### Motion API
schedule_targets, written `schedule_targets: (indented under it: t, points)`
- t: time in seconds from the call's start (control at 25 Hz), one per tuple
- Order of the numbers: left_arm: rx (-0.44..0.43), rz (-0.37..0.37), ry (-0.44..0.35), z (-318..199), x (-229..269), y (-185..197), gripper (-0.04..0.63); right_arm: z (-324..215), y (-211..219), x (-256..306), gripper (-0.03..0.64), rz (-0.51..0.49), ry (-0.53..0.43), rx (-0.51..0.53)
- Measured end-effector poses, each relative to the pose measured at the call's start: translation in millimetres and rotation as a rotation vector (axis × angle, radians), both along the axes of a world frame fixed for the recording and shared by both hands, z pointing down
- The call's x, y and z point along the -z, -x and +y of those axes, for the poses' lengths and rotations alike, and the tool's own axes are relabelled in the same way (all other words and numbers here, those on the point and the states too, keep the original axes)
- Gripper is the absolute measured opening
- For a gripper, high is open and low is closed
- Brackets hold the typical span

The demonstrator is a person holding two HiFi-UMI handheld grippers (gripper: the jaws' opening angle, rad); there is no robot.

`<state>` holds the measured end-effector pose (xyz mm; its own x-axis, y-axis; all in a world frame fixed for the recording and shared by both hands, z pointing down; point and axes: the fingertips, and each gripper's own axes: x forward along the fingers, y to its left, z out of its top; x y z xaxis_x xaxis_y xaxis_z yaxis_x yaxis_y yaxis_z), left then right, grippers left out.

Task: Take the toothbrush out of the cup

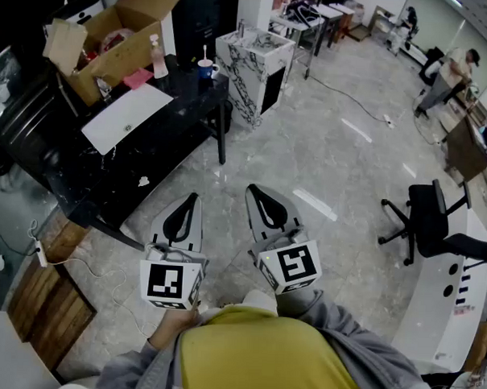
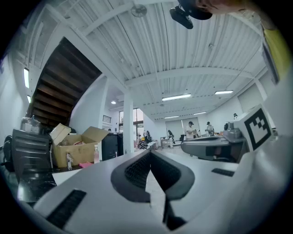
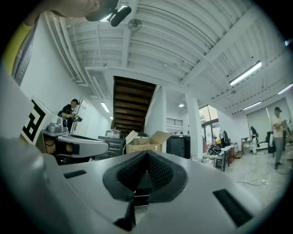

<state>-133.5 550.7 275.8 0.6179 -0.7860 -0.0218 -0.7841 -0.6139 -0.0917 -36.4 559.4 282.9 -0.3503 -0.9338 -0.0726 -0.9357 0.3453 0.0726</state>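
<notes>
A blue cup (image 1: 205,68) stands at the far corner of the black table (image 1: 161,150), with a white toothbrush (image 1: 205,53) sticking up out of it. Both grippers are held close to the person's body over the marble floor, well short of the table and pointing level. The left gripper (image 1: 192,199) is shut with nothing in it; its tips meet in the left gripper view (image 2: 150,153). Beside it, the right gripper (image 1: 255,190) is also shut and empty, and in its own view (image 3: 146,153) the black pads close together.
The table also carries an open cardboard box (image 1: 113,39), a pink bottle (image 1: 158,58) and a white sheet (image 1: 126,116). A marble-patterned stand (image 1: 253,61) sits beyond it. An office chair (image 1: 428,218) and a white desk (image 1: 448,303) are at right, wooden boards (image 1: 46,294) at left.
</notes>
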Motion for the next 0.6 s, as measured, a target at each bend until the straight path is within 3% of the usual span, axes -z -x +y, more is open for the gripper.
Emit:
schedule_targets:
  t: [0.36,0.6]
  points:
    - [-0.019,0.011,0.013,-36.6,-11.6,1.3,0.002,-38.5,7.5,-12.6,0.044,-0.03,0.01,0.019]
    - [-0.011,0.009,0.02,-87.6,-22.2,-9.4,0.002,-93.6,-1.0,-19.2,0.064,-0.04,0.001,0.04]
